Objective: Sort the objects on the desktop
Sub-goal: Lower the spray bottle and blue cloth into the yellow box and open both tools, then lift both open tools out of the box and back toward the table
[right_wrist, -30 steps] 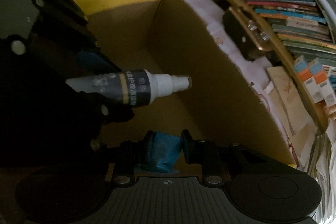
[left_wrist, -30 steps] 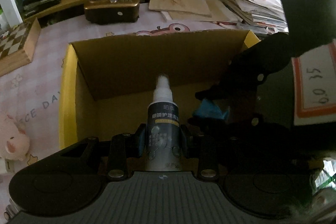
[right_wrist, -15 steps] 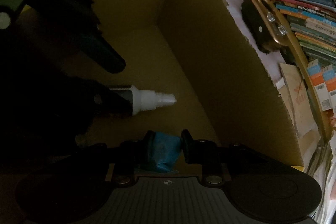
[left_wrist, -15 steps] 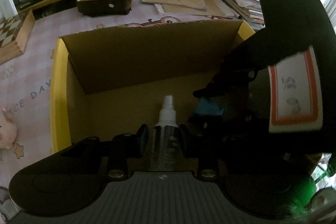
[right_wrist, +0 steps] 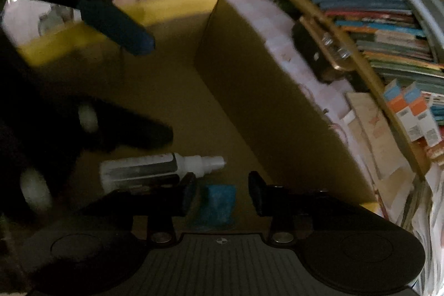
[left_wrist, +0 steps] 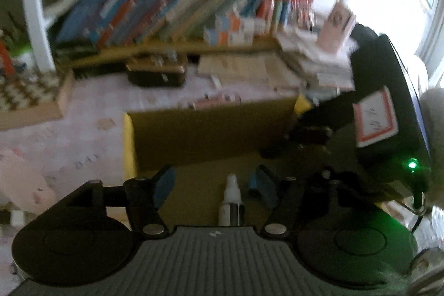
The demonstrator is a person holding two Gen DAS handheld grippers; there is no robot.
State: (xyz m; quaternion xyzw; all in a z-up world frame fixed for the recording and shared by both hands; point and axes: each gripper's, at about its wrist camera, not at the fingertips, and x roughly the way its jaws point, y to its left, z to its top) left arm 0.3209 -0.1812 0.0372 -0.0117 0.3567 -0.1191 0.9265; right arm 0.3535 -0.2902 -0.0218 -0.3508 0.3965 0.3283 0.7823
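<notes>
Inside the cardboard box (right_wrist: 272, 107), on its plain brown floor, the spray bottle (right_wrist: 155, 171) lies on its side, white nozzle pointing toward the far wall. Just beside it rests a small blue packet (right_wrist: 219, 203) with a crinkled, soft-looking surface. Both seem to have been put here because the box serves as the collecting bin for the table's loose items.

The left tool (left_wrist: 213, 183) stands over the bottle with its jaws opening; the blue pads (left_wrist: 163, 182) sit clear on either side of the nozzle, touching nothing, so the bottle is let go. The right tool (right_wrist: 222, 192) is likewise opening, its dark fingers apart from the packet that lies between them on the floor of the box, so nothing is gripped.

The box has stiff corrugated walls and a yellow outer face (left_wrist: 127, 140). The bottle is a smooth cylinder with a dark label, likely to roll if nudged. Beyond the box, a pink patterned cloth (left_wrist: 91, 107) covers the table.
</notes>
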